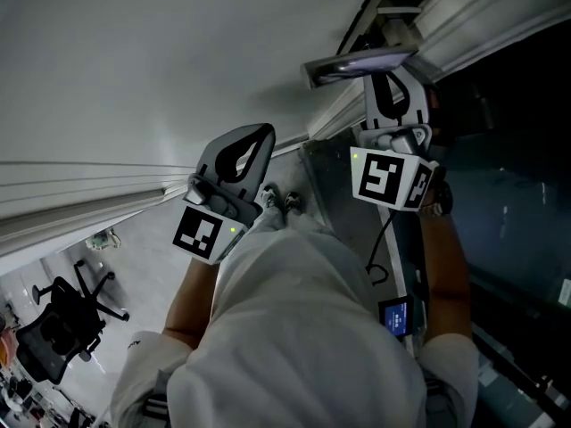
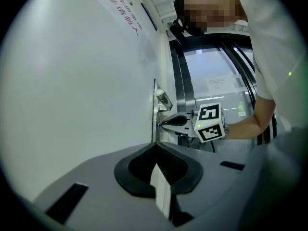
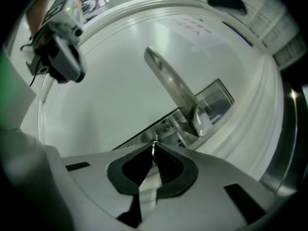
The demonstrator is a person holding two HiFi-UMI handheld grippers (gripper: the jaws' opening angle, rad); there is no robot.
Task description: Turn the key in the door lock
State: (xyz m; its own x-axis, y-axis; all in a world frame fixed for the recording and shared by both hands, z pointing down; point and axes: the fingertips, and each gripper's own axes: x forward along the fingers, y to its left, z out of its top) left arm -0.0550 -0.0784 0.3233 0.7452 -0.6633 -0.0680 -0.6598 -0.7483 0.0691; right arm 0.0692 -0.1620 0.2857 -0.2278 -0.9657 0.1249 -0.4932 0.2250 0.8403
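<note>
Looking down in the head view, the right gripper (image 1: 390, 83) reaches just under the door handle (image 1: 357, 63), while the left gripper (image 1: 260, 136) hangs well apart. In the left gripper view, its fingers (image 2: 137, 170) are together on nothing. In the right gripper view, the fingers (image 3: 127, 170) pinch the key (image 3: 153, 150) beside the lock plate (image 3: 211, 105). So thin a hold could slip under twisting, and the handle looks likely to crowd the roll.

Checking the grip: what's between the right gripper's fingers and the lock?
Right gripper view: a thin metal piece, apparently the key, pinched in the right gripper's fingers.
</note>
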